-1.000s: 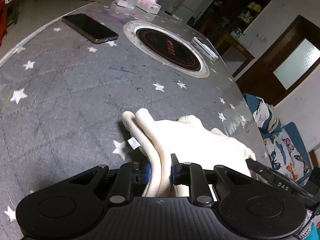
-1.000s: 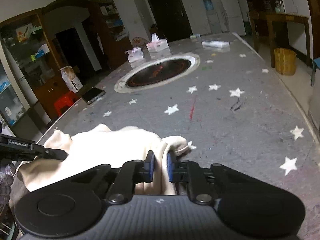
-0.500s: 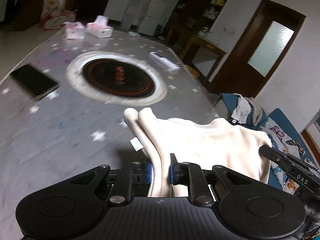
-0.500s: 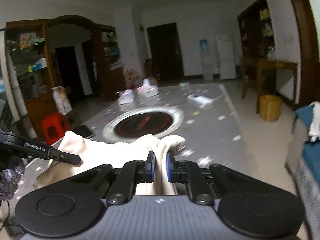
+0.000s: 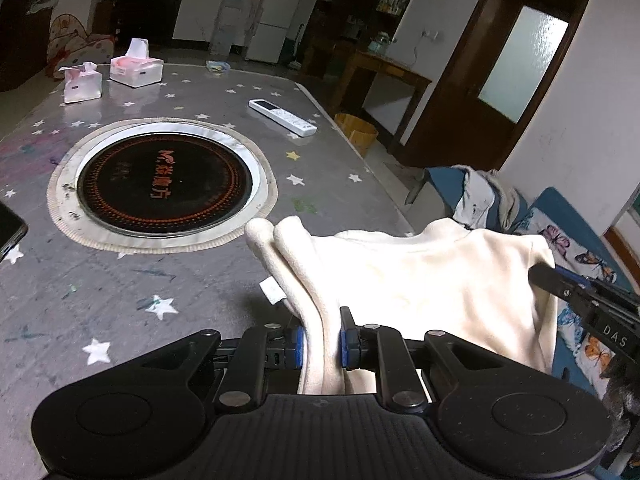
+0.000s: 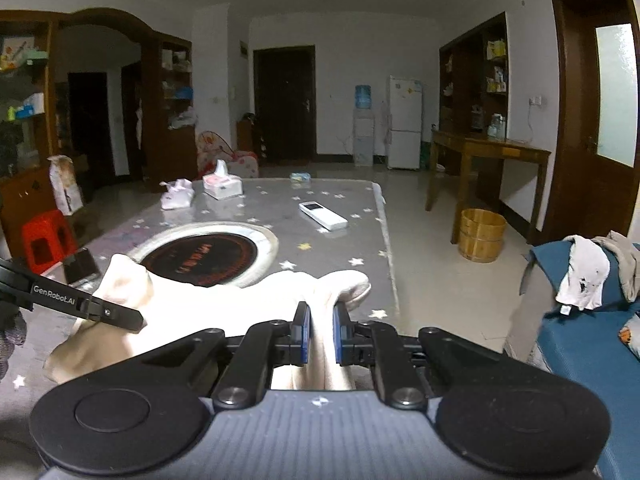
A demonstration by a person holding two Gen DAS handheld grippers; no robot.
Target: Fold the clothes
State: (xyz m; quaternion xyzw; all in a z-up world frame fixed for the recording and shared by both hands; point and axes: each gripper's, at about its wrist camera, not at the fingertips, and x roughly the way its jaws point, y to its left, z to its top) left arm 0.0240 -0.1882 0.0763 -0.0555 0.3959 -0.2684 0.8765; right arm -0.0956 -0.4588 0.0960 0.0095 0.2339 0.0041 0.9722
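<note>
A cream garment (image 5: 420, 280) hangs stretched between both grippers above the near end of the grey star-patterned table (image 5: 120, 288). My left gripper (image 5: 322, 340) is shut on a bunched double fold at one end, with a small white label beside it. My right gripper (image 6: 320, 332) is shut on the other bunched end of the cream garment (image 6: 208, 312). Each view shows the other gripper's black finger at the far side of the cloth. The cloth's lower part is hidden behind the gripper bodies.
On the table lie a round black cooktop (image 5: 164, 184), a white remote (image 5: 282, 116), two tissue packs (image 5: 136, 70) and a dark phone (image 5: 10, 228). A blue sofa with clothes (image 6: 588, 280) stands right. A wooden bucket (image 6: 482, 234) sits on the floor.
Both grippers have lifted the garment off the table and tipped upward, so more of the room shows. The cloth now hangs stretched between them instead of lying on the table.
</note>
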